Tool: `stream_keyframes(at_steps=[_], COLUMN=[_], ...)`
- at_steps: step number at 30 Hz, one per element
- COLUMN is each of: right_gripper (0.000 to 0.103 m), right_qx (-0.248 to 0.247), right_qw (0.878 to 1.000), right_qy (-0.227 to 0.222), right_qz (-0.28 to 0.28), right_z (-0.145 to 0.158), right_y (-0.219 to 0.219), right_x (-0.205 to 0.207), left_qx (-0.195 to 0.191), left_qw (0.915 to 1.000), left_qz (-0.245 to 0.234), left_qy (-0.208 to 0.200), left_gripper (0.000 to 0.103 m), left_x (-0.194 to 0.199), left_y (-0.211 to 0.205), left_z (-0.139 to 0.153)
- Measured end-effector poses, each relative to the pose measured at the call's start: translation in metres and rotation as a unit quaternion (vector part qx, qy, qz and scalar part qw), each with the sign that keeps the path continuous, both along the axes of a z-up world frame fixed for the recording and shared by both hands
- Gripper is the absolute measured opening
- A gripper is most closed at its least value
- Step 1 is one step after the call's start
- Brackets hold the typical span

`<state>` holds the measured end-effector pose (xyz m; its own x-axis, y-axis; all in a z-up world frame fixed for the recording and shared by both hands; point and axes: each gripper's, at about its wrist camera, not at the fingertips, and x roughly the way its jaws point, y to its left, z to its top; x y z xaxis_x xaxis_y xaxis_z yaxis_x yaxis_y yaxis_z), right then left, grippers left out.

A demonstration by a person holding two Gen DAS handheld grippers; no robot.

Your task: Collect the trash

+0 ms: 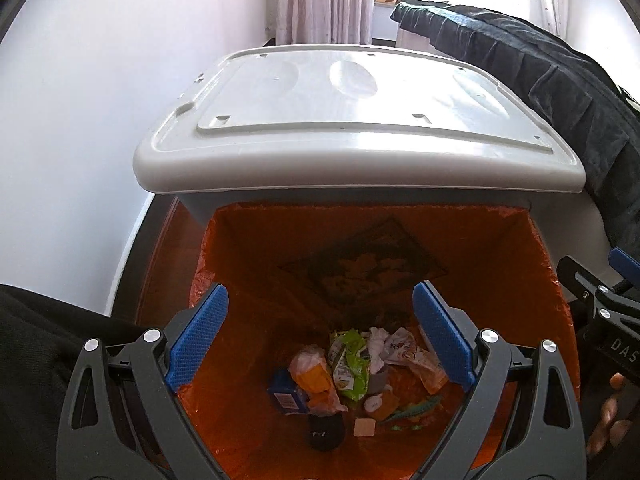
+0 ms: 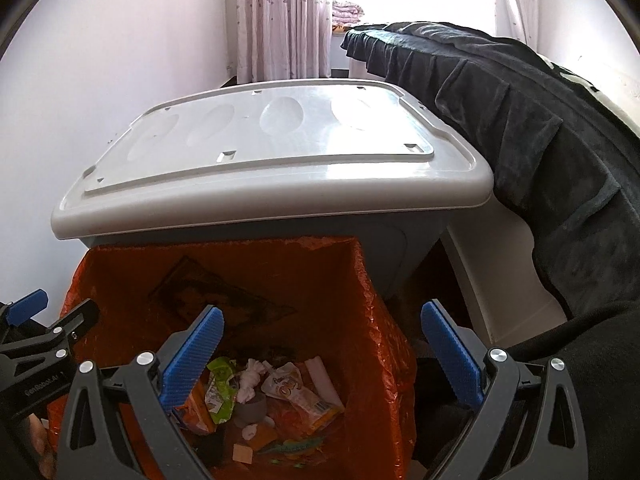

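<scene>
A grey trash bin with its lid [image 1: 352, 120] swung up stands open below me, lined with an orange bag [image 1: 500, 264]. At its bottom lies a pile of trash [image 1: 352, 372]: a green wrapper, crumpled tissue, snack packets, a blue box. My left gripper [image 1: 320, 336] is open and empty over the bin mouth. My right gripper [image 2: 320, 356] is open and empty over the bin's right rim; the bag [image 2: 320, 280], lid [image 2: 280, 152] and trash [image 2: 260, 396] show below it. Each gripper appears at the edge of the other's view.
A table or bed draped in dark cloth [image 1: 560, 92] stands close on the right, also in the right wrist view [image 2: 540, 140]. A white wall [image 1: 80, 120] is on the left. Curtains [image 2: 280, 16] and a bright window are behind the bin.
</scene>
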<state>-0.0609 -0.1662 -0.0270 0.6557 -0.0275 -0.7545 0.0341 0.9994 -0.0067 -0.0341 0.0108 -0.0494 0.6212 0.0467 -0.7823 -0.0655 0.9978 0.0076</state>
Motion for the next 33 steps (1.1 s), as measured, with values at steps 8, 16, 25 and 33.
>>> stream_keyframes(at_steps=[8, 16, 25, 33], right_gripper=[0.098, 0.098, 0.098, 0.098], right_qx=[0.001, 0.004, 0.007, 0.007], right_qw=[1.000, 1.000, 1.000, 1.000], right_qy=[0.002, 0.010, 0.015, 0.016], right_qz=[0.000, -0.002, -0.004, -0.004], right_z=[-0.0002, -0.0027, -0.0047, -0.0047], right_y=[0.0001, -0.0035, -0.0066, -0.0072], right_x=[0.0009, 0.0031, 0.0054, 0.0057], left_qx=[0.001, 0.003, 0.011, 0.013], left_qw=[1.0000, 0.9999, 0.9999, 0.9997], left_qz=[0.001, 0.007, 0.011, -0.012], left_qy=[0.006, 0.010, -0.004, -0.019], left_gripper=[0.091, 0.091, 0.093, 0.093], left_x=[0.0015, 0.0018, -0.0013, -0.0055], left_y=[0.0004, 0.0024, 0.0031, -0.0053], left_z=[-0.0008, -0.0008, 0.0014, 0.0051])
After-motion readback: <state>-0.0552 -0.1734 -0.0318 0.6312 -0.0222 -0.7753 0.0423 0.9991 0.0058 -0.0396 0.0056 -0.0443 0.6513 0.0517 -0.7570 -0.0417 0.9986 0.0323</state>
